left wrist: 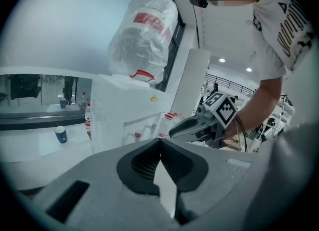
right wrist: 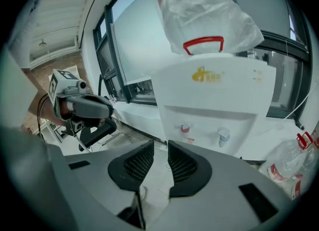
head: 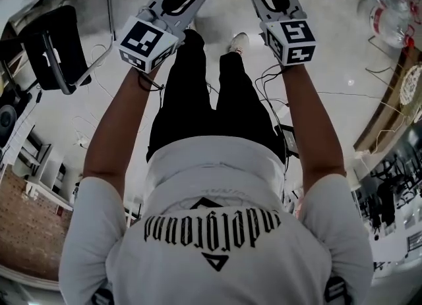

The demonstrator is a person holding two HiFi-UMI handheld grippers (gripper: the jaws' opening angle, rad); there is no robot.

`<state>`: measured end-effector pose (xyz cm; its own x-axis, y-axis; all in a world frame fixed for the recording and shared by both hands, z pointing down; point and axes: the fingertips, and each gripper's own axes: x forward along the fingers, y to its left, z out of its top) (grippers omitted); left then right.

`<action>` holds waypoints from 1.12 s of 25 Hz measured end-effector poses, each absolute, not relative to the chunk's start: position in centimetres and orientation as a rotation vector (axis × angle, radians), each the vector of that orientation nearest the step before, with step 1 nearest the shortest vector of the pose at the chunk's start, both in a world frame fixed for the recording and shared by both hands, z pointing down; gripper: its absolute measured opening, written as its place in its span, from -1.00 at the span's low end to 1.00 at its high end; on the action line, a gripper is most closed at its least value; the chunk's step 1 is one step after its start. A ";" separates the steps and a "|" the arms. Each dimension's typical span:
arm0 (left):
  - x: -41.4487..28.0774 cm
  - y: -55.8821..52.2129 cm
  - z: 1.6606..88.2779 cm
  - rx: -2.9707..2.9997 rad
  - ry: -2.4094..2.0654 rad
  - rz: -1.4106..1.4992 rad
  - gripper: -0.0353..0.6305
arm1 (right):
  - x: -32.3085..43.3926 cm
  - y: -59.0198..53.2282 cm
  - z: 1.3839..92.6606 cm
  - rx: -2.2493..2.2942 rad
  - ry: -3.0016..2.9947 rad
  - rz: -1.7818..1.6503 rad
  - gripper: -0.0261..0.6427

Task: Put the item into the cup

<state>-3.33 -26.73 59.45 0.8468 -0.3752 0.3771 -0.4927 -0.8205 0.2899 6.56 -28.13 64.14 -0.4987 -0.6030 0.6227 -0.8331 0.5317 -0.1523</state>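
Cup (left wrist: 61,134): small, dark blue, pale mark on side, light inside. Stood upright, mouth up, on white ledge (left wrist: 30,147) under window. Sat left of white water dispenser (left wrist: 124,110), near clear bottle (left wrist: 88,120) but apart from it. Contents not visible. Item itself: could not tell in any view.

Ahead of you the water dispenser (right wrist: 219,105) blocks the way; the floor (right wrist: 155,177) before it lies open; spare bottles (right wrist: 286,171) crowd its right.
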 end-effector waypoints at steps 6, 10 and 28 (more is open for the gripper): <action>-4.2 -24.8 55.0 2.644 -0.684 0.418 -0.85 | 5.2 -25.9 56.8 1.173 -2.352 0.541 -0.71; -3.6 -23.2 51.1 2.662 -0.662 0.391 -0.85 | 4.8 -24.1 51.8 1.138 -2.412 0.487 -0.78; -4.2 -20.2 32.0 2.794 -0.821 0.189 -0.85 | 7.3 -18.8 33.9 1.062 -2.557 0.264 -0.88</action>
